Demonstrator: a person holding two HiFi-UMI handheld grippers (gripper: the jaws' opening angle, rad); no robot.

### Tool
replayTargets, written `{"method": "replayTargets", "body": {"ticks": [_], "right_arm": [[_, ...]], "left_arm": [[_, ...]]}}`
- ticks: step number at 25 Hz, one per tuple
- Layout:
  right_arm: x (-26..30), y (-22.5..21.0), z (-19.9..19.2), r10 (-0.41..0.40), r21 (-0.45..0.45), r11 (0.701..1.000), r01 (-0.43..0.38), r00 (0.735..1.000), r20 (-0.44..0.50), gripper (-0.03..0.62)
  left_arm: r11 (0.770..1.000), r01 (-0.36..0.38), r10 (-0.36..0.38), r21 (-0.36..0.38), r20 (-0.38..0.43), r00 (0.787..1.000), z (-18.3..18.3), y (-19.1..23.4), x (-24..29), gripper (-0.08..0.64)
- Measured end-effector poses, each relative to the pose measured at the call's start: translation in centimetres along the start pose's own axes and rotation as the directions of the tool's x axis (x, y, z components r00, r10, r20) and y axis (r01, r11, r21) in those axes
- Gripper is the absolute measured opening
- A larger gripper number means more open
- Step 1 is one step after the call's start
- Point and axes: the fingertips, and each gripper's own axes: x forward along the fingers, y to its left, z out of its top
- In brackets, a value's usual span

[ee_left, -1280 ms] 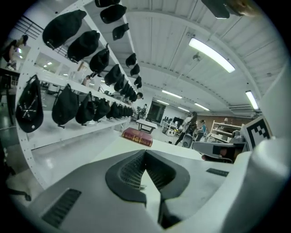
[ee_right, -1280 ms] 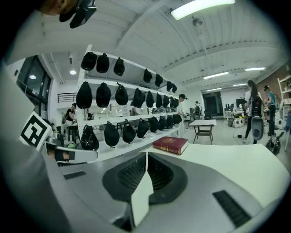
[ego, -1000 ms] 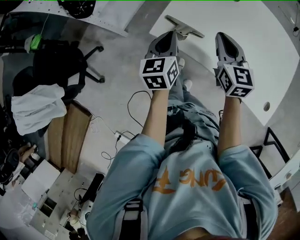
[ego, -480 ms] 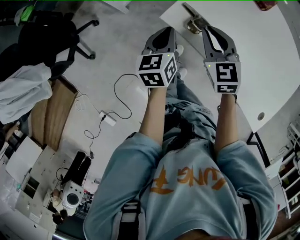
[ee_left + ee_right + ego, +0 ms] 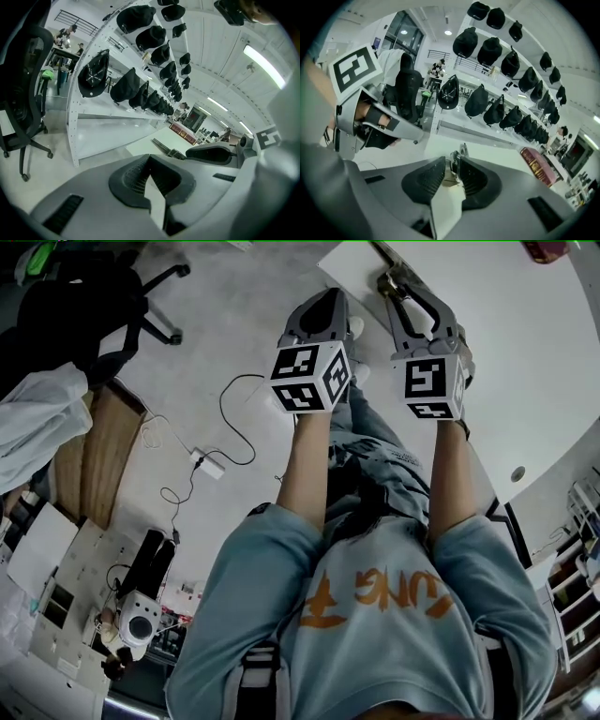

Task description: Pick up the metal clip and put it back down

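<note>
The metal clip [image 5: 386,282] lies near the corner of the white table [image 5: 525,362], at the top of the head view. My right gripper [image 5: 398,285] reaches over that corner with its jaws drawn in on the clip. In the right gripper view the clip [image 5: 452,164] fills the narrow gap between the black pads [image 5: 471,180], and its handle pokes out beyond them. My left gripper [image 5: 328,301] hangs beside it over the floor, shut and holding nothing. In the left gripper view its pads [image 5: 133,176] meet in a closed V.
A red book [image 5: 536,168] lies further along the table. Shelves of black caps [image 5: 487,51] stand behind it. On the floor are a black office chair [image 5: 84,296], a cable with a white adapter [image 5: 211,465], a white cloth [image 5: 37,427] and cluttered boxes at the lower left.
My right gripper moved left and forward to the table corner, opened its jaws from shut, and now has the clip between them. The left gripper stayed shut and barely shifted.
</note>
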Motion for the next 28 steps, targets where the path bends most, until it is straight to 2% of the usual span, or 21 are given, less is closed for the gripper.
{"method": "replayTargets", "body": {"ticks": [6,11,22,28], "right_arm": [[0.9,0.2,-0.9,-0.071,-0.14,0.988,0.063,0.996,-0.053,0.091],[1.1,-0.1,-1.0,-0.111,-0.16,0.982,0.099,0.991,-0.069,0.08],[-0.4,-2.4,-0.1,-0.168,-0.101,0.981,0.164,0.985,-0.03,0.035],[-1.8,-3.3,-0.3,-0.176,-0.005,0.984,0.176,0.984,-0.017,0.034]], "left_arm": [[1.0,-0.016,0.016,0.005,0.013,1.0,0.2,0.6,-0.3,0.021],[1.0,-0.015,0.015,0.009,0.009,1.0,0.0,0.7,-0.5,0.021],[0.998,0.026,-0.028,0.061,0.017,0.999,1.5,-1.6,0.1,0.021],[0.994,0.032,-0.034,0.101,0.015,0.999,2.3,-2.8,-0.4,0.021]]}}
